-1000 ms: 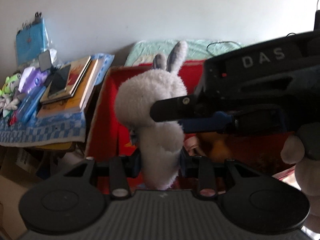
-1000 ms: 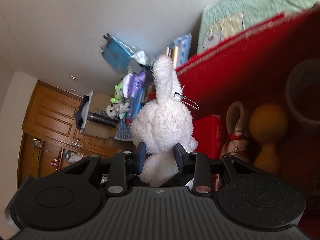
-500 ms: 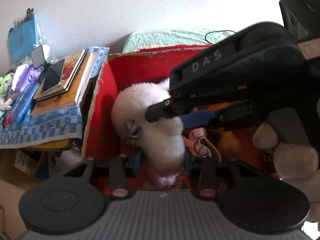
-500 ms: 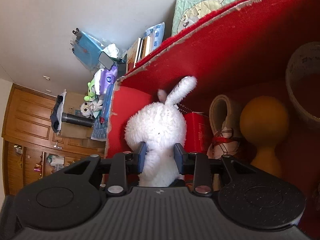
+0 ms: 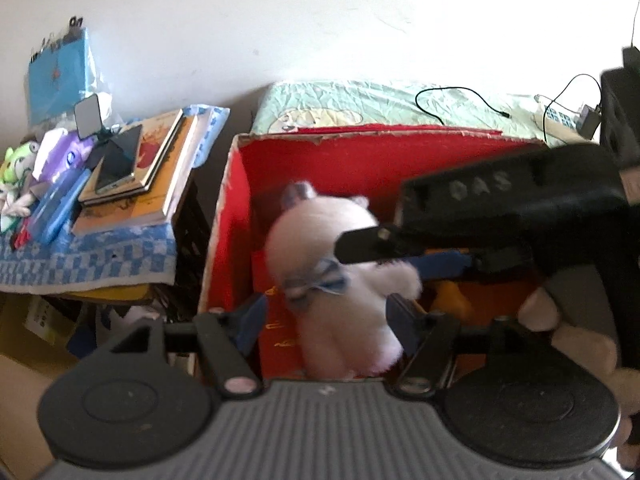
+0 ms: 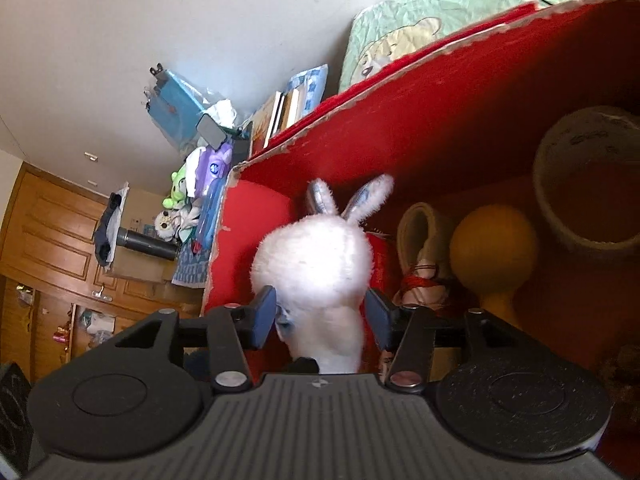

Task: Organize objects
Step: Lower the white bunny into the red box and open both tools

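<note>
The white plush rabbit (image 6: 316,268) is seen upright, ears up, inside the red box (image 6: 440,92), between spread jaws of both grippers; its blue bow (image 5: 324,284) is shown only leftward.

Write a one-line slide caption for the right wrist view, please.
Open right gripper around a white plush rabbit inside the red box.

1. I see the rabbit toy (image 6: 316,256): fluffy white plush.
2. Red box (image 5: 360,164): matt cardboard, frayed rim.
3. My right tongs (image 6: 320,316): matt black plastic, ribbed grey housing.
4. Cabinet (image 6: 40,232): glossy wood.
</note>
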Tool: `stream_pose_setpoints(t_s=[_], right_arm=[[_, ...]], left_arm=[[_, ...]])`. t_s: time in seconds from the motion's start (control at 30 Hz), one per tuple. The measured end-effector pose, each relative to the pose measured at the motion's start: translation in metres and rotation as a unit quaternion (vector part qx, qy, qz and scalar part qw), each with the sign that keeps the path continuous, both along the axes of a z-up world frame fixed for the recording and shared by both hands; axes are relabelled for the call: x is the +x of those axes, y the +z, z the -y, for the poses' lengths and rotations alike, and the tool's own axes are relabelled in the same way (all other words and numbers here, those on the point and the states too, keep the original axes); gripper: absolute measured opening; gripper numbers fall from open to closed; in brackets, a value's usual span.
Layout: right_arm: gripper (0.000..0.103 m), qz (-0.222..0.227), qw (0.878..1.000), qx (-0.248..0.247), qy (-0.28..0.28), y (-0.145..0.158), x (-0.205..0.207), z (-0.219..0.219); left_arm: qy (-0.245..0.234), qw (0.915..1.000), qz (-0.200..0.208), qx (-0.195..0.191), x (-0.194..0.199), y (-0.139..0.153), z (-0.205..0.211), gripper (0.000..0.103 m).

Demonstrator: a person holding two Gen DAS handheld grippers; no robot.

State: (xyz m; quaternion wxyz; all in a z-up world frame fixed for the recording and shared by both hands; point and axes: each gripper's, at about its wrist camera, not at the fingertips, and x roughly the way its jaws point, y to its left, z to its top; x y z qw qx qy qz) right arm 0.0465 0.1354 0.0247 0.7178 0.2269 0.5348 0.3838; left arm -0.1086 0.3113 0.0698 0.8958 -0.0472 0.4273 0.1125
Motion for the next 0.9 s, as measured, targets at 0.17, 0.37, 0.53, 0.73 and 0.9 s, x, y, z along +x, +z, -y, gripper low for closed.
stream_pose_setpoints(t_s=[0.17, 0.37, 0.53, 0.73, 0.9], right_arm=[[0.054, -0.002, 1.000, 0.000, -0.012, -0.001, -0.004, 0.011], [0.053, -0.001, 1.000, -0.001, -0.014, -0.003, -0.007, 0.011], [0.052, -0.036, 0.999, 0.006, -0.014, -0.012, -0.004, -0.002], [0.047, -0.053, 0.998, 0.010, 0.023, -0.015, -0.009, -0.023], [0.048, -0.030, 0.999, 0.009, 0.027, -0.004, -0.014, -0.017]], left_arm=[[0.007, 0.9999, -0.010, -0.007, 0.001, -0.003, 0.003, 0.067], [0.017, 0.9997, -0.015, 0.002, -0.001, -0.005, 0.012, 0.067], [0.040, 0.9989, -0.021, 0.012, -0.004, -0.006, 0.013, 0.067], [0.072, 0.9966, -0.034, 0.024, -0.004, -0.003, 0.013, 0.067], [0.081, 0.9956, -0.040, 0.025, -0.004, 0.000, 0.012, 0.069]])
